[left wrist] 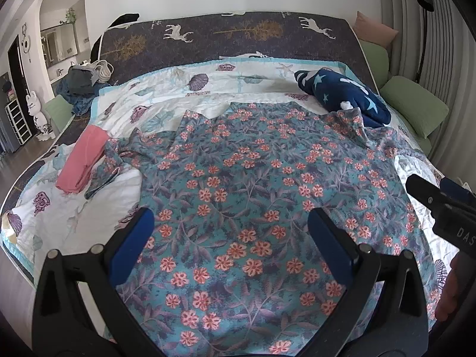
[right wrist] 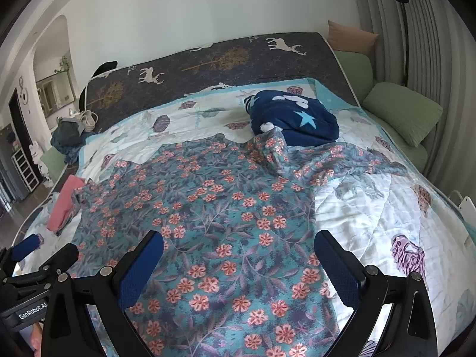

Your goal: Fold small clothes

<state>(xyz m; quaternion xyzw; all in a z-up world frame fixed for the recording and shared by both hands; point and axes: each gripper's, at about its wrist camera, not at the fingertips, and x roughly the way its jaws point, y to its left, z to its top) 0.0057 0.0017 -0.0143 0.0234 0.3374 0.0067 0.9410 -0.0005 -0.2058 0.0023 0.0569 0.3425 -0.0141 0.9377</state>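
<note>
Hovering over the floral garment [left wrist: 238, 178], spread flat on the bed quilt [left wrist: 89, 208], left claw [left wrist: 229, 232] and right claw [right wrist: 238, 253] were recorded wide apart, empty. Folding judged unstarted; an edge grasp was needed next.

The left gripper [left wrist: 230, 232] has black plastic arms with silver screws and blue textured pads [left wrist: 132, 245]. The right gripper [right wrist: 239, 255] looks the same; its fingers [right wrist: 336, 263] carry dimpled blue pads. White "GenRobot.AI" lettering shows at 8 o'clock in its view. Bare skin of a hand [left wrist: 452, 291] shows at 4 o'clock.
</note>
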